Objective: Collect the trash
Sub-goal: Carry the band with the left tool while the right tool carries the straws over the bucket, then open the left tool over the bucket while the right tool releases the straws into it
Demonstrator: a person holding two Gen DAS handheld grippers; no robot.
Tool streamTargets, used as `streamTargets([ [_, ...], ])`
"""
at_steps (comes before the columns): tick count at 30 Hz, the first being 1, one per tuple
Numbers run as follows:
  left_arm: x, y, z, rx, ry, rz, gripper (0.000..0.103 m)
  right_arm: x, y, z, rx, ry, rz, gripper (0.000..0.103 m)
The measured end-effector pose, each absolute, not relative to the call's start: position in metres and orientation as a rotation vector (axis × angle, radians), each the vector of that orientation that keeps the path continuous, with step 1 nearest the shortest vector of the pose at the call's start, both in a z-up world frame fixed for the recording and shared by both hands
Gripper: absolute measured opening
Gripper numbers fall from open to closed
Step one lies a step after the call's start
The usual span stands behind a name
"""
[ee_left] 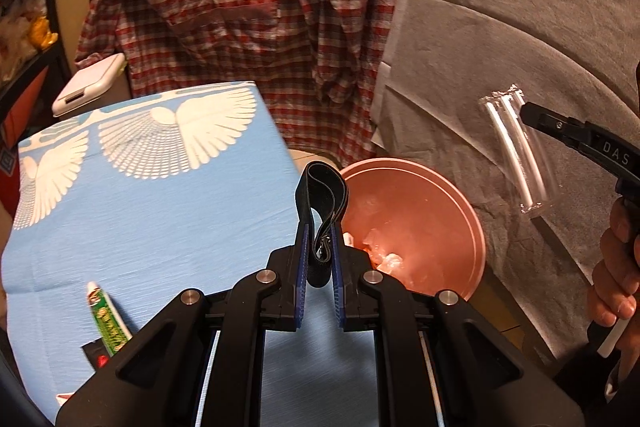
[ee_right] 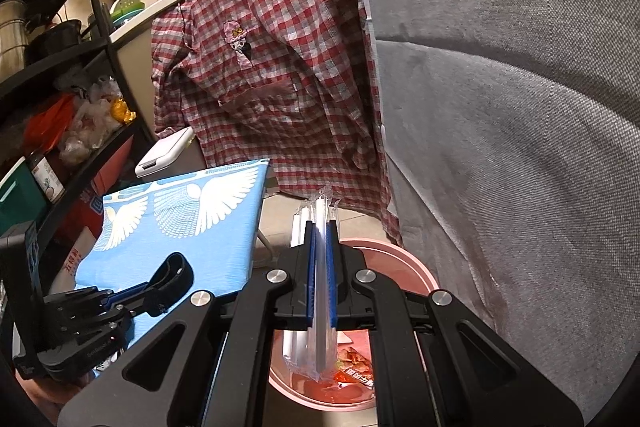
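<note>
Task partway: pink bin [ee_right: 420, 271] already held wrappers. Left gripper [ee_left: 319, 247] pinched black strap [ee_left: 322, 199] beside bin rim; right gripper [ee_right: 320, 267] clamped clear straw packet [ee_right: 320, 307] above bin. Both still undropped; toothpaste tube [ee_left: 106, 319] remained on blue table [ee_left: 160, 219]

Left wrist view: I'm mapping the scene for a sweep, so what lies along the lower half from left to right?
Green tube → left tool shut on black strap → pink bin → clear straw packet → hand.
</note>
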State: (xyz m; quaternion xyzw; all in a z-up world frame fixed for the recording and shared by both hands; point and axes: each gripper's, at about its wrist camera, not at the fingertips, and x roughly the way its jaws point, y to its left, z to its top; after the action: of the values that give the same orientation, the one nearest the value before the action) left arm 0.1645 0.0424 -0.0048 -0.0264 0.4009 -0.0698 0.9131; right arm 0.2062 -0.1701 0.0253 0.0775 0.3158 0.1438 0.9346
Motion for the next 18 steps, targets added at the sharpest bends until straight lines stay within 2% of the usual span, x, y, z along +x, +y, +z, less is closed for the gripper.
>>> streamTargets([
  [13, 0.181, 0.003, -0.02, -0.033, 0.859, -0.19, 0.011, 0.216, -0.172, 0.015, 0.148, 0.682, 0.277, 0.006],
  [15, 0.182, -0.002, -0.023, -0.031, 0.87, -0.203, 0.012, 0.218, -0.172, 0.014, 0.15, 0.691, 0.268, 0.009],
  [17, 0.183, -0.005, -0.025, -0.029, 0.875, -0.21, 0.018, 0.22, -0.174, 0.012, 0.158, 0.704, 0.262, 0.014],
  [18, 0.184, -0.006, -0.025, -0.03, 0.875, -0.211, 0.029, 0.221, -0.175, 0.012, 0.16, 0.704, 0.257, 0.023],
])
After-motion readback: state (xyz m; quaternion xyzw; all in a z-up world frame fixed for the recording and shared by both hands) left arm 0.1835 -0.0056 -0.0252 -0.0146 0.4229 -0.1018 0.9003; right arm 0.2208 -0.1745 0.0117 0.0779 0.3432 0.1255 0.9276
